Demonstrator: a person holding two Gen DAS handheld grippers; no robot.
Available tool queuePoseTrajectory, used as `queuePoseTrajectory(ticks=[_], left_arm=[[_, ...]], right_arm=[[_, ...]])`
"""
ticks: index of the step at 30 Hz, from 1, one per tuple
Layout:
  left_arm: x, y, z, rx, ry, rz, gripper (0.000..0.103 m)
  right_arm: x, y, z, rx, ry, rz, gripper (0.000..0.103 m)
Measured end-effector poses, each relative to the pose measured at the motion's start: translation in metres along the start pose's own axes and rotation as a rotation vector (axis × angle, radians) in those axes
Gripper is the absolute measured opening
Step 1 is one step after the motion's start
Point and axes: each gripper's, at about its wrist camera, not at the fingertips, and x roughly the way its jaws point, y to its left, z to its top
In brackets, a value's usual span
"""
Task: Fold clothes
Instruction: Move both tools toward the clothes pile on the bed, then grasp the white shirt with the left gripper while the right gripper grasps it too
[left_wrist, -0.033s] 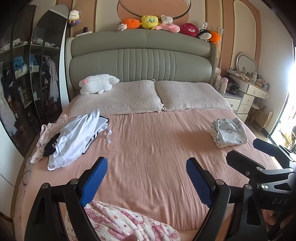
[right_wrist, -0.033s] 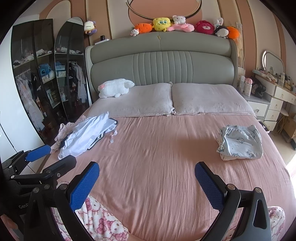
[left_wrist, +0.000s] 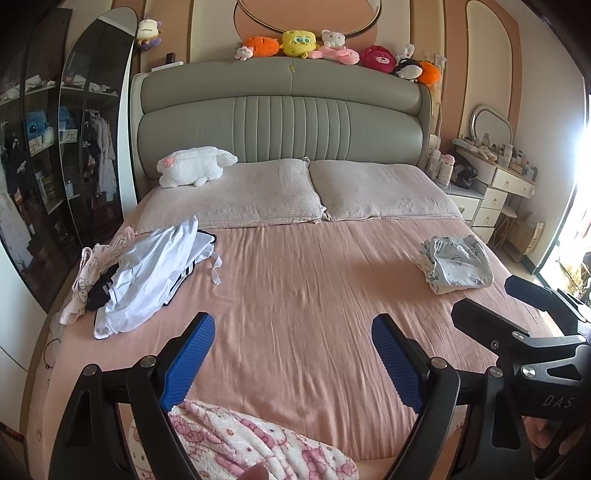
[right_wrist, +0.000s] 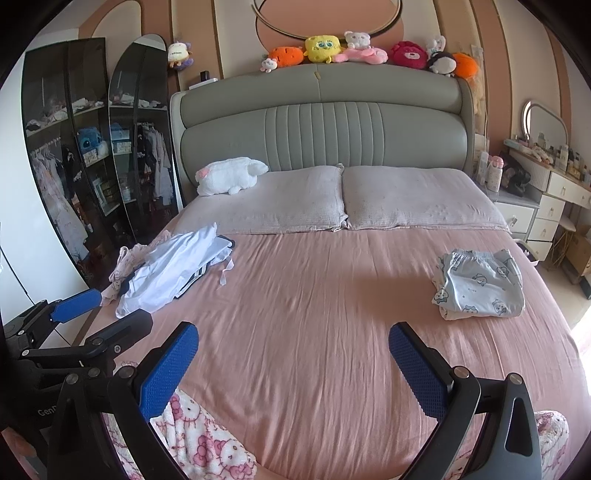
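Left wrist view: left gripper (left_wrist: 293, 354) and right gripper (right_wrist: 293, 363) both gape empty over bare pink sheet (left_wrist: 295, 288), so grabbing the unfolded white shirt (left_wrist: 147, 273) at frame left risks dragging the tangled dark garment (left_wrist: 101, 291) along.

Bedroom. Grey padded headboard (left_wrist: 284, 118) as ref: plush toys (left_wrist: 332, 50) in a row atop it, dark glass wardrobe (left_wrist: 48, 155) to its left, white dresser w/ mirror (left_wrist: 495, 177) to its right, bright daylight far right.
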Motion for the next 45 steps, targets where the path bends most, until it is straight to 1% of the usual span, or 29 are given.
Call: queuePoseTrajectory(ticks=[4, 7, 10, 14, 18, 19, 22, 25, 27, 30, 34, 37, 39, 43, 45], left_arm=[[0.001, 0.003, -0.002, -0.030, 0.024, -0.051, 0.087], [0.003, -0.001, -0.001, -0.024, 0.041, -0.035, 0.087], [0.008, 0.005, 0.000, -0.045, 0.050, -0.052, 0.087], [0.011, 0.011, -0.002, -0.080, 0.062, -0.053, 0.087], [0.012, 0.013, -0.003, -0.079, 0.065, -0.071, 0.087], [0.012, 0.013, -0.003, -0.077, 0.065, -0.065, 0.087], [0.013, 0.014, -0.004, -0.067, 0.064, -0.054, 0.087], [0.017, 0.024, -0.004, -0.102, 0.074, -0.087, 0.087], [0.017, 0.033, -0.003, -0.128, 0.067, -0.099, 0.087], [0.017, 0.046, 0.000, -0.140, 0.047, -0.074, 0.087], [0.011, 0.077, 0.006, -0.163, 0.006, -0.011, 0.087], [0.006, 0.106, 0.010, -0.171, -0.031, 0.034, 0.087], [0.006, 0.129, 0.012, -0.188, -0.046, 0.049, 0.087], [0.017, 0.174, 0.008, -0.224, -0.047, 0.095, 0.087], [0.027, 0.197, 0.004, -0.258, -0.046, 0.120, 0.087]], right_arm=[[0.002, 0.001, -0.001, -0.002, 0.007, -0.003, 0.103], [0.001, 0.000, 0.000, 0.000, 0.005, -0.002, 0.103], [0.000, 0.001, 0.002, -0.001, 0.002, 0.000, 0.103], [-0.001, 0.003, -0.001, -0.011, -0.006, 0.000, 0.103], [-0.001, 0.002, -0.001, -0.013, -0.005, -0.001, 0.103], [-0.001, 0.002, 0.000, -0.011, -0.004, -0.001, 0.103], [-0.001, 0.000, 0.001, -0.001, -0.004, 0.023, 0.103], [-0.002, 0.002, 0.003, -0.012, -0.015, 0.047, 0.103], [0.000, 0.004, 0.006, -0.036, -0.017, 0.083, 0.103], [0.004, 0.011, 0.013, -0.066, -0.034, 0.133, 0.103], [0.018, 0.029, 0.028, -0.133, -0.053, 0.165, 0.103], [0.039, 0.045, 0.044, -0.160, -0.039, 0.209, 0.103], [0.055, 0.059, 0.056, -0.188, -0.028, 0.235, 0.103], [0.092, 0.093, 0.074, -0.246, -0.003, 0.267, 0.103], [0.113, 0.113, 0.079, -0.267, 0.015, 0.290, 0.103]])
